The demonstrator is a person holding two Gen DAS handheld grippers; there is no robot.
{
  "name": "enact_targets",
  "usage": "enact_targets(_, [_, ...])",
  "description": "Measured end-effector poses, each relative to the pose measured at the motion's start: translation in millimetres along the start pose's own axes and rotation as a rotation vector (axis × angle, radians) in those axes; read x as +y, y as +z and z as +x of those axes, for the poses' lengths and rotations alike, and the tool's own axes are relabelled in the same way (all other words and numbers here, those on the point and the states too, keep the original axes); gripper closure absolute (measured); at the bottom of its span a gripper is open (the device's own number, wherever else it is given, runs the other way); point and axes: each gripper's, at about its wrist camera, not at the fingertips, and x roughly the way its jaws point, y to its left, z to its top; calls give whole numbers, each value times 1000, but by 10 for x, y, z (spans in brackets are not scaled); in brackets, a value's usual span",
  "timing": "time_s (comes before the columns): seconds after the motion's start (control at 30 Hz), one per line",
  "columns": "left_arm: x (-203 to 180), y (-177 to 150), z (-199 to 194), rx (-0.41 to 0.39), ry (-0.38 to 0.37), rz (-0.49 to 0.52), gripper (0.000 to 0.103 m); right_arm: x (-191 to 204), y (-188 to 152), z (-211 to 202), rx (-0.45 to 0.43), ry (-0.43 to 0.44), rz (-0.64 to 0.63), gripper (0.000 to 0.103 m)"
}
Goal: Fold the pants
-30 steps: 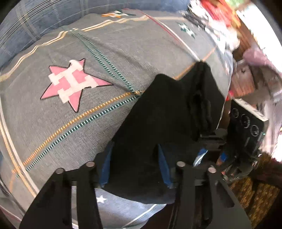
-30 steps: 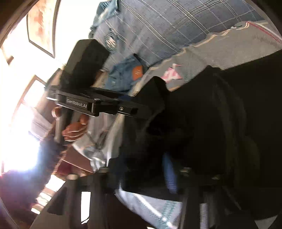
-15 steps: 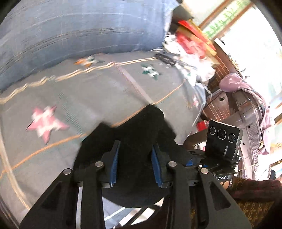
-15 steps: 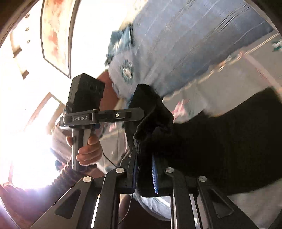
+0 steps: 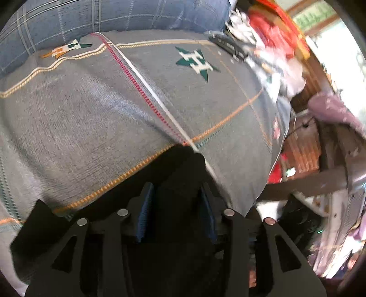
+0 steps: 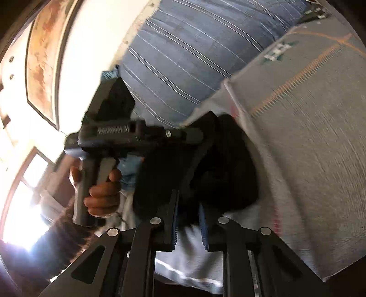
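The black pants (image 5: 180, 164) are bunched at the near edge of a grey bedspread (image 5: 91, 118). My left gripper (image 5: 176, 210) is shut on a thick fold of the black pants, its blue pads on either side of the cloth. In the right wrist view my right gripper (image 6: 187, 219) is shut on another bunch of the pants (image 6: 224, 173). The left gripper's body (image 6: 137, 137) and the hand holding it show just to the left. Both grippers hold the pants close together above the bed edge.
The bedspread has a green star (image 5: 196, 61), a red stitched line (image 5: 137, 80) and orange stripes. A blue plaid pillow (image 5: 114, 20) lies at the back. Cluttered red and white items (image 5: 274, 41) and wooden furniture (image 5: 320, 178) stand right of the bed.
Both grippers have moved along the bed toward the green star with the pants, gathering the cloth into a tighter bunch. The pink star has left the left wrist view.
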Motion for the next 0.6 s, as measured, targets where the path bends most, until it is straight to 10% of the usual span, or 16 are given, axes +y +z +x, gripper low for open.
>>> enact_targets(0.33, [251,-294,-770,-172,-108,-195,59,-75,11,-143,-9,64,43,70])
enact_targets(0.5, [547,-746,-1164,-308,57,-221,45,-34,203,-465,-105,16,23,51])
enact_targets(0.6, [855,-976,-1131,-300,8,-330,45,28,405,-371,-80,-1,-3,50])
